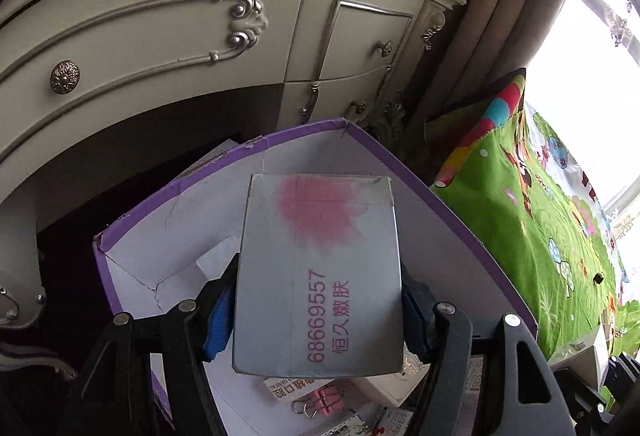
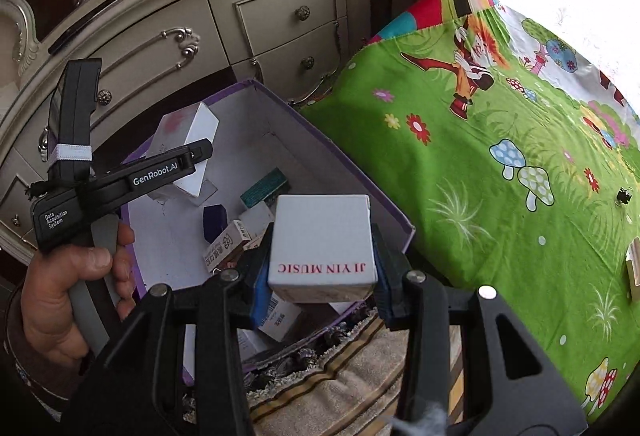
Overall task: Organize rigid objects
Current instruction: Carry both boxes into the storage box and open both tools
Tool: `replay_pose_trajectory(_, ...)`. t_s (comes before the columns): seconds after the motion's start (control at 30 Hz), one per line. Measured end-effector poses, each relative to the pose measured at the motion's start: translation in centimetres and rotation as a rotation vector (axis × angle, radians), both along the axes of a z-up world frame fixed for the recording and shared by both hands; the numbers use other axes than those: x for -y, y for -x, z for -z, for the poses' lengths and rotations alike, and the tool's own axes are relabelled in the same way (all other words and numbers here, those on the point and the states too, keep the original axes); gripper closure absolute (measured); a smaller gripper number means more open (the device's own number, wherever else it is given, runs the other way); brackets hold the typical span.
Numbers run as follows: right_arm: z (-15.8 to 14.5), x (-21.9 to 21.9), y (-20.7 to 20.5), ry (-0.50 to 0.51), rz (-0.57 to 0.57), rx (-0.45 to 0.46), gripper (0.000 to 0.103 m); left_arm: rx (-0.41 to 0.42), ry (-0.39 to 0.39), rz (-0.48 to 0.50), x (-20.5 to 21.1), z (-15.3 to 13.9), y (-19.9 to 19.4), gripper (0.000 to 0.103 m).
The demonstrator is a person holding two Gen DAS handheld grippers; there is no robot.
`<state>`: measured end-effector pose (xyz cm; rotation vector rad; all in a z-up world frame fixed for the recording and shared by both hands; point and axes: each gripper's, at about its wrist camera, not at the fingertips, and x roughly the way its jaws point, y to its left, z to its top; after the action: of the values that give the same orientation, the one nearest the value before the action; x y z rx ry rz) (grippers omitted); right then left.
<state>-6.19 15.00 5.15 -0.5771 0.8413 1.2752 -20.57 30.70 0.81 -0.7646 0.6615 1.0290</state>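
Observation:
My left gripper [image 1: 318,316] is shut on a tall grey-white carton [image 1: 320,268] with a pink blot and printed digits, held above the open purple-edged cardboard box [image 1: 440,204]. In the right wrist view a hand [image 2: 68,292] holds that left gripper [image 2: 192,156], with the carton [image 2: 188,128] over the box's far end. My right gripper [image 2: 322,276] is shut on a small white "JI YIN MUSIC" box [image 2: 322,236] above the near corner of the purple box [image 2: 320,144]. Inside lie a teal box [image 2: 266,188], a dark blue box [image 2: 214,222] and small cartons [image 2: 224,248].
A cream dresser [image 2: 280,16] with knobbed drawers stands behind the purple box. A green cartoon bedsheet [image 2: 480,156] spreads to the right, with a black clip [image 2: 624,195] on it. A striped fringed cloth [image 2: 340,368] lies below the box. Pink binder clips [image 1: 324,398] lie in the box.

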Motion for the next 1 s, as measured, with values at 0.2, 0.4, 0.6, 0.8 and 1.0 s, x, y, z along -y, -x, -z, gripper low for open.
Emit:
replay_pose_trajectory(0.2,1.0,-2.3,4.6,0.025,-0.146,0.015,0.057,-0.016,-0.002,-0.052,-0.8,0.6,1.8,0.034)
replay_pose_trajectory(0.4,1.5,-2.6,6.3,0.032,-0.211,0.028,0.034,-0.042,0.0,-0.074,-1.3,1.0,2.4,0.03)
replay_pose_trajectory(0.6,1.3,-2.3,5.1,0.019,-0.176,0.015,0.027,-0.058,0.005,-0.056,-0.8,1.0,1.4,0.021)
replay_pose_trajectory(0.8,0.8,-1.7,3.5,-0.001,-0.139,0.017,0.026,-0.081,-0.019,-0.035,0.2,0.5,0.3,0.02)
replay_pose_trajectory(1.0,0.2,-1.0,1.0,-0.024,-0.094,0.024,0.026,-0.093,-0.035,-0.012,1.1,-0.1,-1.1,0.02)
